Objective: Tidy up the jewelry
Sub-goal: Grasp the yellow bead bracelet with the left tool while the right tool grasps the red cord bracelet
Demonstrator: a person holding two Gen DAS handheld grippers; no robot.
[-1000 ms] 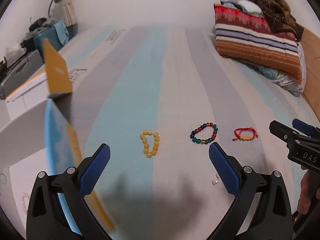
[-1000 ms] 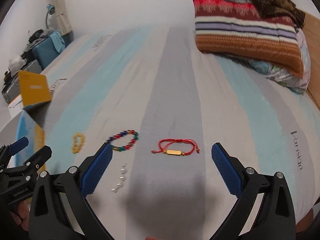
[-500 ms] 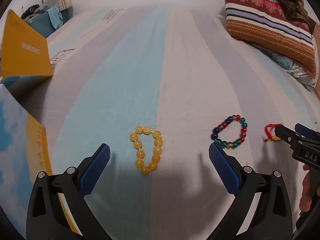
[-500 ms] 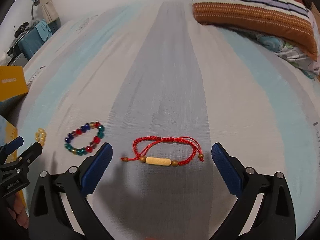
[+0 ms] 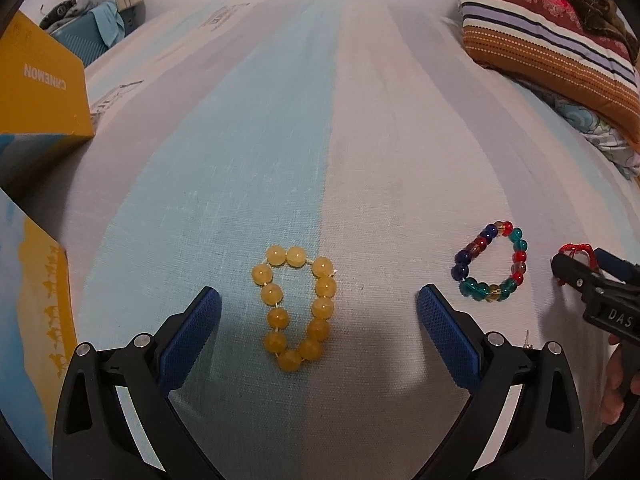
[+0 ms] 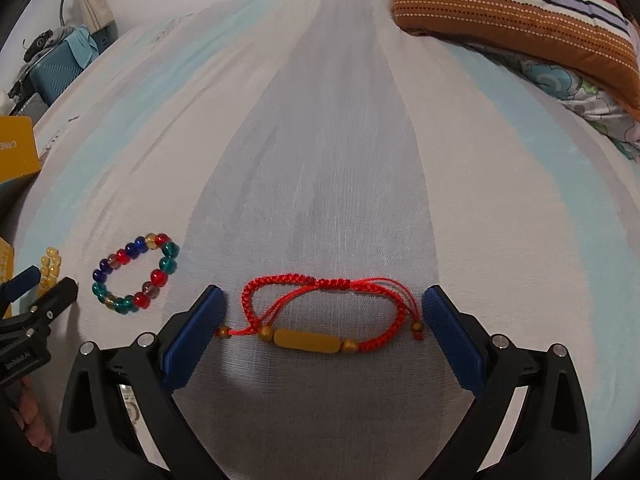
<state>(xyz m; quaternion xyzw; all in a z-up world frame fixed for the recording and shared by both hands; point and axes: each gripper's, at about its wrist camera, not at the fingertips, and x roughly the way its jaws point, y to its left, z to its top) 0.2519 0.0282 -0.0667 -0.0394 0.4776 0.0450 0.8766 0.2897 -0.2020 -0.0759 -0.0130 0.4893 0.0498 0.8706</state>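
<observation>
A yellow bead bracelet [image 5: 296, 304] lies on the striped bed sheet, between the open fingers of my left gripper [image 5: 318, 308], low over the sheet. A multicolour bead bracelet [image 5: 490, 268] lies to its right, also in the right wrist view [image 6: 134, 274]. A red cord bracelet [image 6: 324, 320] with a gold bar lies between the open fingers of my right gripper [image 6: 322, 310]. The right gripper's tip shows in the left wrist view [image 5: 580, 280], the left gripper's tip in the right wrist view [image 6: 44, 304]. Both grippers are empty.
An open yellow and blue box [image 5: 36, 92] stands at the left edge of the bed. A striped pillow [image 5: 552, 40] lies at the far right. A small earring [image 5: 528, 338] lies beside the left gripper's right finger. A blue suitcase [image 6: 56, 68] stands beyond the bed.
Both grippers have moved forward and down toward the sheet. The yellow bracelet now sits between the left fingers and the red bracelet between the right fingers. Jaws stayed open.
</observation>
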